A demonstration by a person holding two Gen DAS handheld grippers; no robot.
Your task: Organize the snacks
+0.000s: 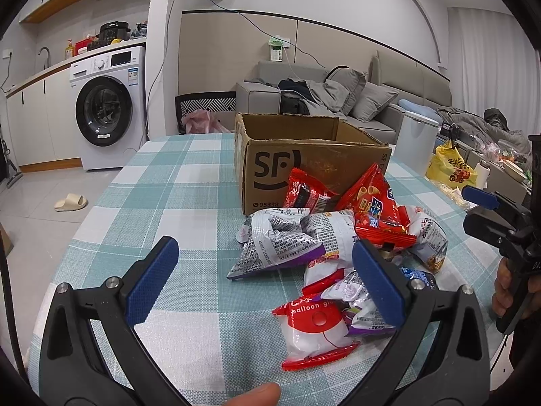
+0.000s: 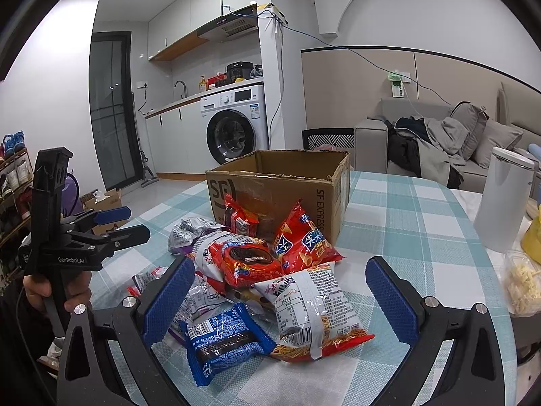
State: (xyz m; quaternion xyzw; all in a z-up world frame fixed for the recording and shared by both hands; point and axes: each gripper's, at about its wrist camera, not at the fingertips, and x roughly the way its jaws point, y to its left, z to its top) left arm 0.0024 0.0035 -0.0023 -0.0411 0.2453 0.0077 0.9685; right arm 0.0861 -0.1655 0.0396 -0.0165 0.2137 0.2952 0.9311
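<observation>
snack packets [image 2: 270, 280] heaped before cardboard box [image 2: 304, 186], on table [image 2: 422, 230]

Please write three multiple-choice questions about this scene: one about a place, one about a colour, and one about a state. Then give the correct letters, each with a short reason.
1. Where does the snack pile lie?
A. inside the cardboard box
B. on the table in front of the cardboard box
C. on the sofa

2. What colour is the packet nearest the right gripper's camera?
A. blue
B. green
C. yellow

3. How are the left gripper's jaws?
A. shut on a packet
B. shut on nothing
C. open

Answers:
1 B, the packets rest on the checked tablecloth before the cardboard box.
2 A, the blue packet lies closest.
3 C, the left gripper shows a wide gap.
</observation>
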